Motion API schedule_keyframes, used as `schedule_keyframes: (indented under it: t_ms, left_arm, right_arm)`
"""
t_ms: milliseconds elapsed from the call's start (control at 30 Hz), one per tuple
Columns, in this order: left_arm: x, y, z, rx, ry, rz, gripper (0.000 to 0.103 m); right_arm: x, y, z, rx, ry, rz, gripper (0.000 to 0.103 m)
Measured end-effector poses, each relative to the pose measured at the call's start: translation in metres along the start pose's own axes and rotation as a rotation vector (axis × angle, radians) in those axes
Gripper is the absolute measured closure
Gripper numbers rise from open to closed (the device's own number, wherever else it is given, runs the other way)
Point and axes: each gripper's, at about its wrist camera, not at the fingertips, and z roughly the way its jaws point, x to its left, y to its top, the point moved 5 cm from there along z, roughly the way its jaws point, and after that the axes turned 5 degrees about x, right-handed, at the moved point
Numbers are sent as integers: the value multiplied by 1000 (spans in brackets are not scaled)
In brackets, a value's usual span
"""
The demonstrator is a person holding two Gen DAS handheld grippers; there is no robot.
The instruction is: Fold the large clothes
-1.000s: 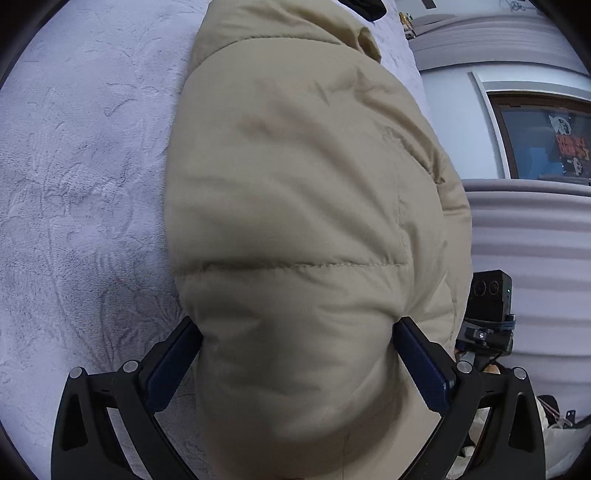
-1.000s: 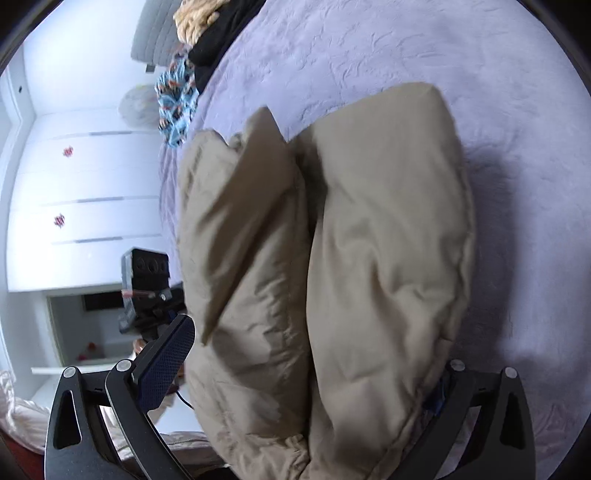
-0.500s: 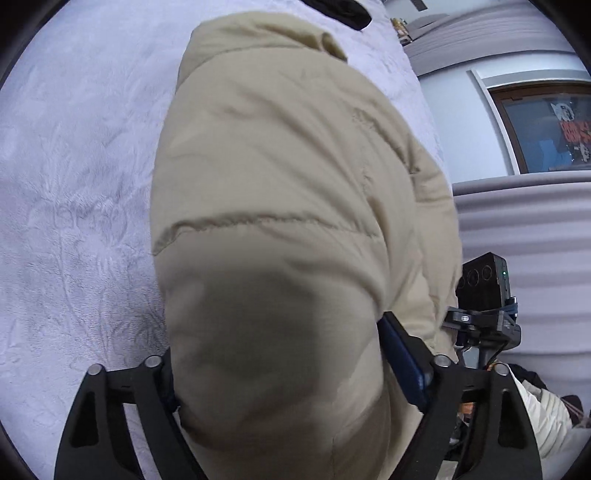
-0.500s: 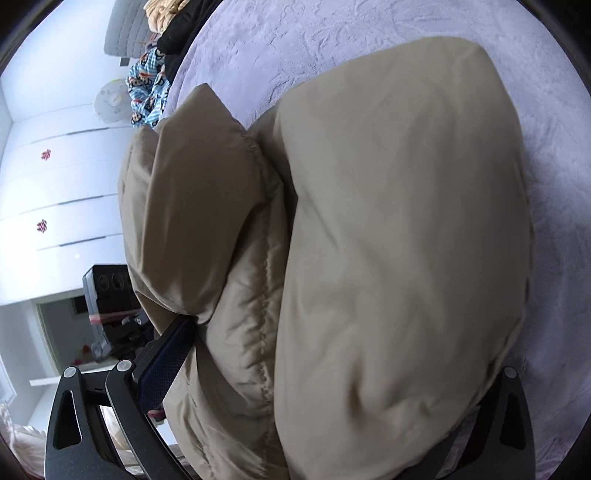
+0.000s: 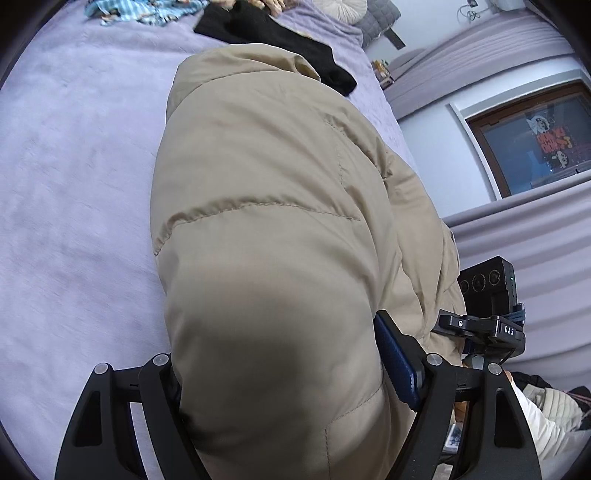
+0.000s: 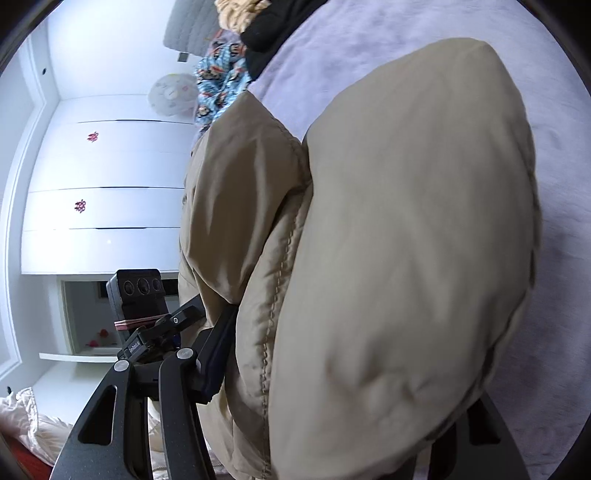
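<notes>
A beige puffer jacket (image 5: 266,206) is bunched and lifted above the lilac bed (image 5: 74,184). My left gripper (image 5: 280,373) is shut on a thick fold of it; the blue pad of the right finger (image 5: 397,358) shows, the left finger is hidden by fabric. In the right wrist view the jacket (image 6: 399,240) fills the frame. My right gripper (image 6: 343,354) is shut on its bulk; only the left finger (image 6: 216,354) shows. The other gripper's camera block shows in each view (image 5: 487,291) (image 6: 138,295).
Black clothes (image 5: 273,40) and a blue patterned garment (image 5: 147,9) lie at the far end of the bed, also in the right wrist view (image 6: 221,85). White wardrobe doors (image 6: 103,177) stand left. A window (image 5: 532,140) and lilac curtain (image 5: 517,229) are on the right.
Both grippers closed tighter on the jacket and lifted it. The jacket fills more of both views, and the far end of the bed with the black clothes has come into view.
</notes>
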Motion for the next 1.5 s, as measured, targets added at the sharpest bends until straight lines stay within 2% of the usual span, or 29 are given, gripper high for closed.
schedule_keyframes:
  t_ms: [133,233,333,400,467,500,600,667,733,833,900,967,1000,1033,1100,1167,1233,1267,1300,1400,1500]
  left_arm:
    - [44,41,-27,-13,30,23,21]
    - [73,75,-33,-31,69,43,21]
    - [107,101,-25,-50,137,62,21]
    - [131,108,-10,-27,176,26,20]
    - [153,107,6,-12,167,-42,9]
    - [159,106,11,-14,157,-66,7]
    - [165,99,16,-16,154,-85,4]
    - [158,97,13,-23,206,-77,4]
    - [143,98,-4,-64,279,-34,5]
    - [128,101,-40,-159,316,62,6]
    - [124,110,-56,-202,345,112,7]
    - [130,120,-71,-220,369,155,7]
    - [131,122,-72,-217,370,171,7]
    - [133,124,-72,-204,365,188,7]
    - [130,124,-57,-158,391,223,7]
    - [117,111,-28,-96,426,269,7]
    - [107,96,-11,-106,525,334,6]
    - [104,89,-7,-115,545,356,6]
    - [103,86,-3,-112,542,358,6]
    - [95,81,-5,-91,560,353,6]
    - [90,75,-15,-71,581,334,6]
  right_arm:
    - [34,14,44,-29,-15,-48,42]
    - [55,34,79,-66,-40,-75,42]
    - [64,59,107,-94,-66,-83,42]
    - [59,75,124,-93,-103,-73,42]
    - [51,88,145,-77,-165,-60,42]
    - [43,92,151,-68,-192,-49,40]
    - [22,92,158,-53,-202,14,30]
    - [18,89,158,-52,-216,39,28]
    - [20,87,151,-50,-247,56,28]
    - [37,89,130,-74,-353,34,28]
    - [54,84,100,-145,-443,-11,28]
    - [71,76,70,-236,-482,-45,42]
    - [80,71,62,-256,-467,-56,60]
    - [87,67,59,-256,-444,-62,69]
    - [102,52,65,-231,-396,-89,70]
    - [113,37,87,-172,-392,-134,71]
    - [112,19,114,-104,-447,-172,71]
    - [104,10,126,-72,-497,-179,71]
    - [93,1,138,-39,-553,-177,72]
    - [52,-14,157,20,-655,-148,84]
    - [32,-13,158,17,-661,-86,84]
